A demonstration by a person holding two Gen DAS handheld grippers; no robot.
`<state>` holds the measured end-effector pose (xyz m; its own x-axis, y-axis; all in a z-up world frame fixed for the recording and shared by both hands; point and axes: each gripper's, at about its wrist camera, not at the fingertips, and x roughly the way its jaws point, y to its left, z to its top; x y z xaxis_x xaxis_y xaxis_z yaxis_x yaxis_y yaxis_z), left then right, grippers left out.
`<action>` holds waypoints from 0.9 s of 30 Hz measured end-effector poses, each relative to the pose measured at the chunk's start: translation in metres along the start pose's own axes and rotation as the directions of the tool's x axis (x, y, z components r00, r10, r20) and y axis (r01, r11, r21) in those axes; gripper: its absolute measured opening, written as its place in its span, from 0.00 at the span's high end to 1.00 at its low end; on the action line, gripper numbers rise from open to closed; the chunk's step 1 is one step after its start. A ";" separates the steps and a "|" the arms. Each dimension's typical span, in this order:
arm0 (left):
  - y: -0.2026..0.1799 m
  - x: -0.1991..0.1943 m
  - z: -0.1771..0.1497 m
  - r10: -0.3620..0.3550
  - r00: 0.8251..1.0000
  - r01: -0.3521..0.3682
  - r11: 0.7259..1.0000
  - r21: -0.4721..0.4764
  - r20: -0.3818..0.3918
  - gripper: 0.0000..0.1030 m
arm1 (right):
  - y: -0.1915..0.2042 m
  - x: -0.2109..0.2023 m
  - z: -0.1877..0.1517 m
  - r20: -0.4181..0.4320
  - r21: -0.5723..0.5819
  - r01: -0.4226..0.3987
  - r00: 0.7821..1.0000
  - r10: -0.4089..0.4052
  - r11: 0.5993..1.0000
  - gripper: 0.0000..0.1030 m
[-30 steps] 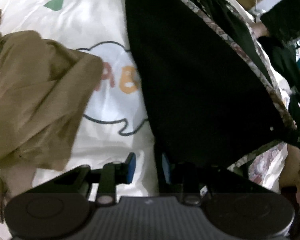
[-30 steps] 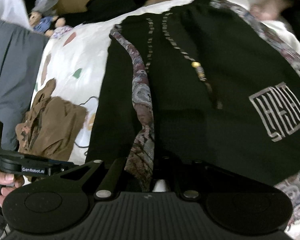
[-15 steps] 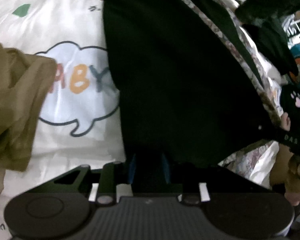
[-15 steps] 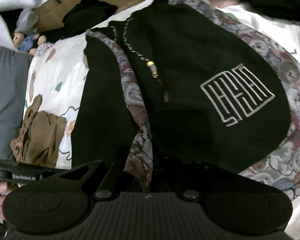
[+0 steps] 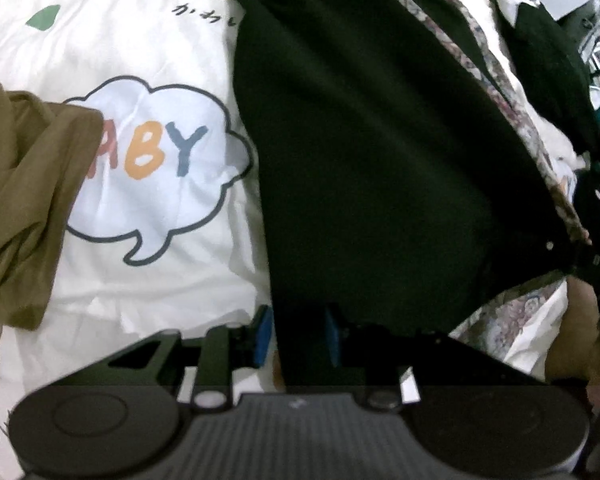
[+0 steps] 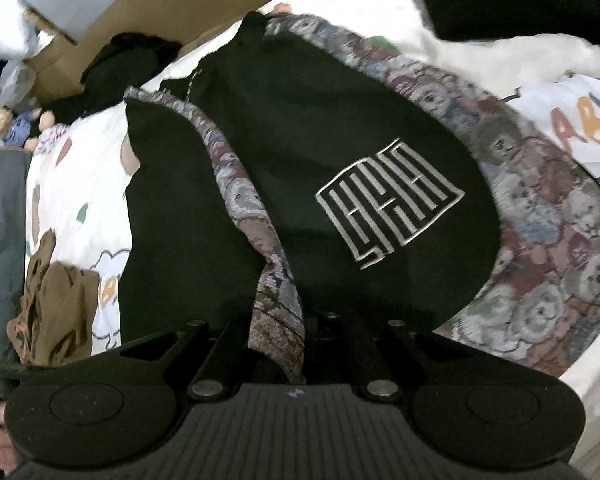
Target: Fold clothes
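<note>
A black garment (image 5: 380, 140) with patterned bear-print trim (image 6: 540, 224) and a white square emblem (image 6: 388, 204) lies on a white printed bedsheet (image 5: 140, 40). My left gripper (image 5: 298, 334) has its blue pads on either side of the garment's black lower edge, with the cloth between them. My right gripper (image 6: 300, 336) is shut on the garment's patterned trim strip (image 6: 276, 320), and the cloth hides its fingertips.
A crumpled brown garment (image 5: 16, 184) lies on the sheet to the left, also in the right wrist view (image 6: 56, 312). Dark clothes (image 5: 548, 60) lie at the right. A cardboard box (image 6: 172, 12) and a stuffed doll (image 6: 16, 124) stand at the back.
Both grippers have moved with the black garment; its emblem side has swung toward the middle of the right wrist view. More of the "BABY" print shows beside the brown garment.
</note>
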<state>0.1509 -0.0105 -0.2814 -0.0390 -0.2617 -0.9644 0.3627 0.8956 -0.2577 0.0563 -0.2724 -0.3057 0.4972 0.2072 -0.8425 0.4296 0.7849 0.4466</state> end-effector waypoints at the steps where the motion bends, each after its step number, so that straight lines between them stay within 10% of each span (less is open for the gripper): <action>1: -0.002 -0.001 0.000 -0.001 1.000 0.001 1.000 0.004 0.001 0.71 | -0.001 -0.002 0.001 0.005 0.004 0.000 1.000 0.000 1.000 0.96; 27: -0.053 0.015 -0.004 -0.045 0.999 0.045 0.999 0.008 -0.004 0.71 | -0.056 -0.052 0.025 0.111 0.075 0.176 0.977 -0.184 0.981 0.96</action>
<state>0.1271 -0.0605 -0.2828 -0.0590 -0.3002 -0.9520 0.3682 0.8799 -0.3003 0.0257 -0.3415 -0.2795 0.4904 -0.0068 -0.8715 0.5661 0.7628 0.3125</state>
